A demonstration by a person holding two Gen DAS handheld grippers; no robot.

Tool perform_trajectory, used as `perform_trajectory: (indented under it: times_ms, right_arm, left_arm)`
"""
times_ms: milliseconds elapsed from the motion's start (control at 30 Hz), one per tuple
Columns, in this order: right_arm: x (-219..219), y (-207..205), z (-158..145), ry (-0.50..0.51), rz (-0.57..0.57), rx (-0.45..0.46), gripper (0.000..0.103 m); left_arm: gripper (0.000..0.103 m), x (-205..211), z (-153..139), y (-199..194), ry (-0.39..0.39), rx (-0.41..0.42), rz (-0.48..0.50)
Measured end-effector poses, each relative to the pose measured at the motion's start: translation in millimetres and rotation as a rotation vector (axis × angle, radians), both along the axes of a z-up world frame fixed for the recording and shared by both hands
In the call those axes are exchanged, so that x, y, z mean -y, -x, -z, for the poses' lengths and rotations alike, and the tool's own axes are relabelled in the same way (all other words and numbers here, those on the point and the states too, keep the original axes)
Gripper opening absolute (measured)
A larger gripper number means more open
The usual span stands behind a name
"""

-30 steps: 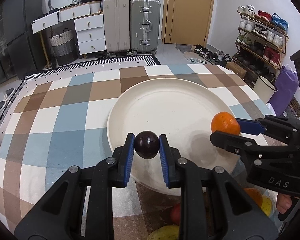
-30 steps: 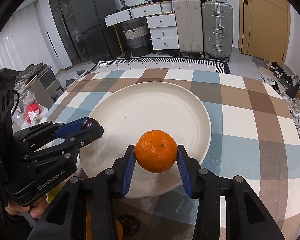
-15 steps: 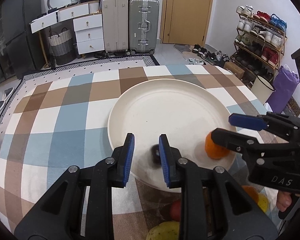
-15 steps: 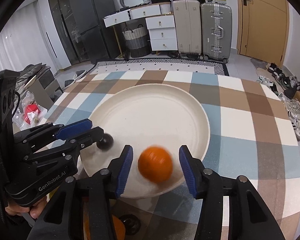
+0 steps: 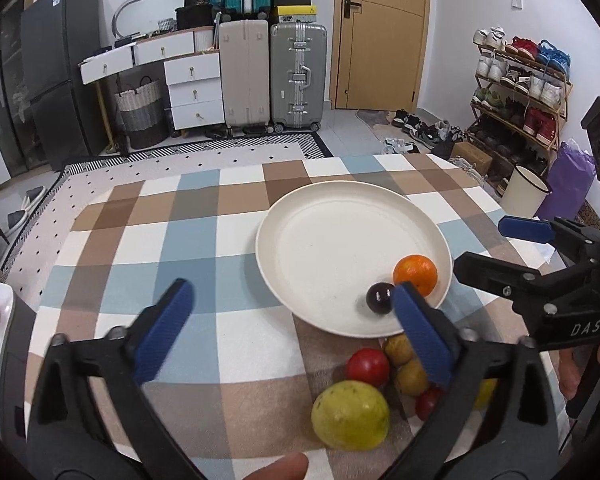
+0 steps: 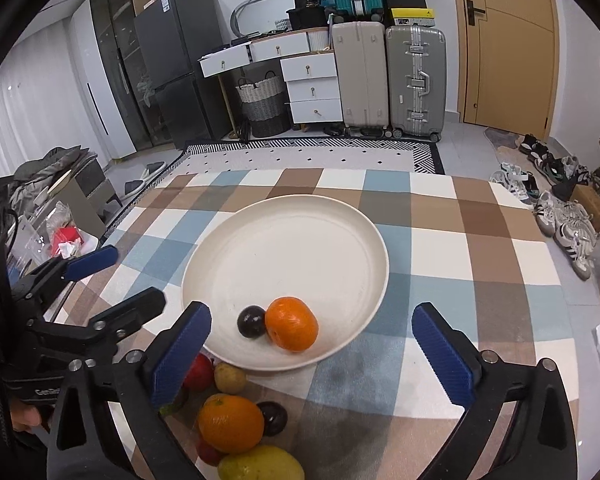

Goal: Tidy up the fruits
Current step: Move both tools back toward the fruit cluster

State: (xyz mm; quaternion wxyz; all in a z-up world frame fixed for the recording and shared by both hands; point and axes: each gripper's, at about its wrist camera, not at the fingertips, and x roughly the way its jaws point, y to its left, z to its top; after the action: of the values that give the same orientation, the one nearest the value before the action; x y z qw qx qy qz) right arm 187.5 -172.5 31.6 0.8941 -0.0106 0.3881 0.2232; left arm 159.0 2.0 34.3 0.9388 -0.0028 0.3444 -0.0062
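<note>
While both grippers hang above the checked tablecloth (image 6: 440, 248), the cream plate (image 6: 300, 240) lies in the middle of it and serves as the landmark. On the plate, near its front rim, rest a tangerine (image 6: 293, 323) and a small dark plum (image 6: 252, 321); the two fruits touch each other, with the plum on the left side of the tangerine in the right wrist view.

The left gripper (image 5: 296, 330) has its blue fingers spread wide and holds nothing; it stands in front of the plate and to its left. The right gripper (image 6: 314, 354) is also spread wide and empty, just in front of the plate's near rim.

On the cloth, just in front of the plate, lies a group of fruits close together: a red fruit (image 5: 368, 367), two small brownish fruits (image 5: 398, 350), a large yellow-green fruit (image 5: 350, 415), an orange (image 6: 231, 423) and another dark plum (image 6: 274, 418).

Behind the plate, beyond the table, stand two suitcases (image 6: 388, 80), white drawers (image 6: 312, 88) and a wooden door (image 6: 508, 40).
</note>
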Motion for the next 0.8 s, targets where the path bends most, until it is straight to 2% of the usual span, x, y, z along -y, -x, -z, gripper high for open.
perform_trajectory:
  times_ms: [433, 800]
  right_arm:
    - [13.5, 32.3, -8.9, -0.001, -0.003, 0.014, 0.102]
    - [29.0, 59.8, 8.1, -0.004, 0.0, -0.037, 0.103]
  left_arm:
    - [0.102, -18.3, -16.1, 58.0, 0.006, 0.021, -0.049]
    - [0.102, -22.1, -3.2, 88.2, 0.029, -0.011, -0.075]
